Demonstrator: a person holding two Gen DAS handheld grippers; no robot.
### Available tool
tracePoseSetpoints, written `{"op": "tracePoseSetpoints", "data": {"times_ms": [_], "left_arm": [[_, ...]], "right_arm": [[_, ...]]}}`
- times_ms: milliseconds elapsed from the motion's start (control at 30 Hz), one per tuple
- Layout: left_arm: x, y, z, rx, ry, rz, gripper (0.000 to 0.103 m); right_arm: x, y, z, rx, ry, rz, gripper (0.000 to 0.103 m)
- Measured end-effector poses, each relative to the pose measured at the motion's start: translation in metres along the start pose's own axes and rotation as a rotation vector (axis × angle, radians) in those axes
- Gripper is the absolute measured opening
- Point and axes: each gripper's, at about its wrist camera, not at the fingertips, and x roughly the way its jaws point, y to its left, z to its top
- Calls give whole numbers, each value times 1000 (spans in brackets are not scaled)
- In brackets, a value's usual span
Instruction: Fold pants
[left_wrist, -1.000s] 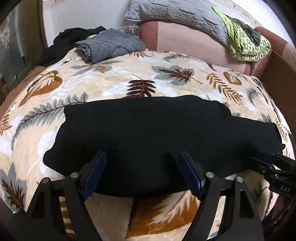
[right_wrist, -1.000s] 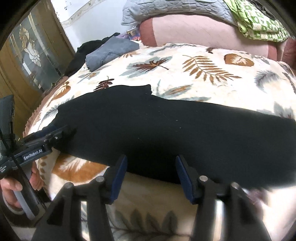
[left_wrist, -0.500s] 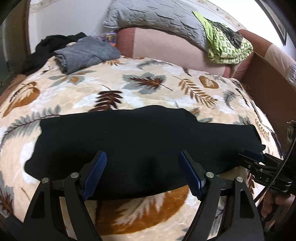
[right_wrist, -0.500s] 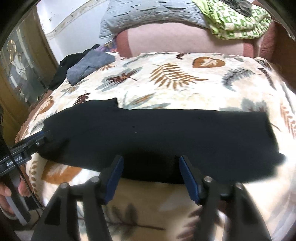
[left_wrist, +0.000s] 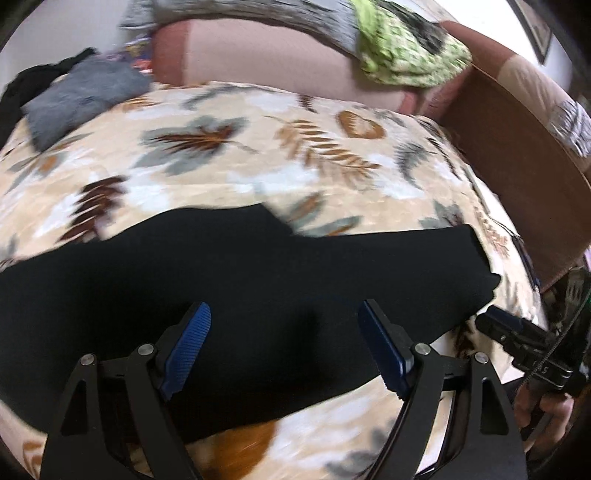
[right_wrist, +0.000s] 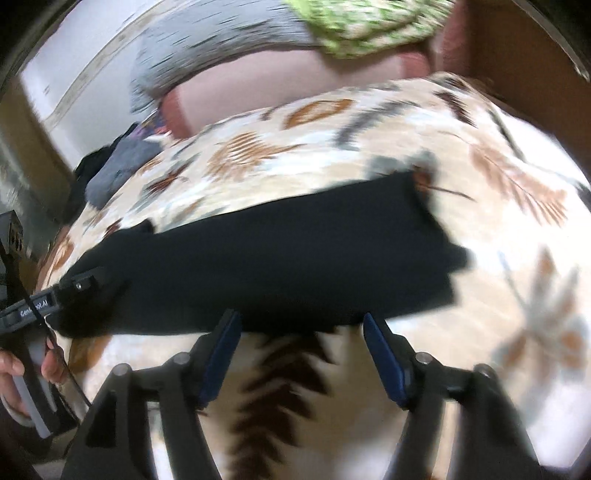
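Lying flat ahead: black pants (left_wrist: 229, 291) | left gripper (left_wrist: 284, 347) fingers spread | right gripper (right_wrist: 301, 354) fingers spread

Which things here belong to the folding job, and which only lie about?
For the job: black pants, left gripper, right gripper.

Lying about: grey folded garment, green patterned cloth, grey pillow, leaf-print blanket.

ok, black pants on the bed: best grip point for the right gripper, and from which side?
Take the black pants at the leg-end corner nearest you, coming low from the near bed edge. They lie flat as a long strip on the leaf-print blanket, and that end's edge sits exposed. The right gripper is open, just short of the near edge.
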Motion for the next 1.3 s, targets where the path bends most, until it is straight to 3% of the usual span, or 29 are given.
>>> {"op": "tracePoseSetpoints", "data": {"times_ms": [167, 367, 533, 600, 967, 1167, 1233, 1300], "left_arm": [[22, -45, 26, 112, 23, -86, 83], [60, -102, 58, 219, 78, -194, 83], [94, -139, 75, 280, 138, -260, 83], [107, -152, 80, 305, 167, -289, 83], [153, -200, 89, 401, 317, -343, 83], [159, -211, 82, 425, 308, -409, 83], [159, -217, 77, 467, 292, -398, 77], [158, -224, 71, 542, 263, -365, 63]], "right_arm": [[-3, -39, -2, 108, 1, -6, 71], [2, -56, -2, 140, -33, 65, 72], [7, -61, -1, 173, -65, 134, 83], [7, -65, -2, 189, -81, 156, 83], [13, -67, 1, 189, -125, 190, 86], [16, -71, 3, 223, -149, 220, 88], [18, -72, 5, 237, -159, 229, 88], [20, -71, 7, 230, -166, 216, 85]]}}
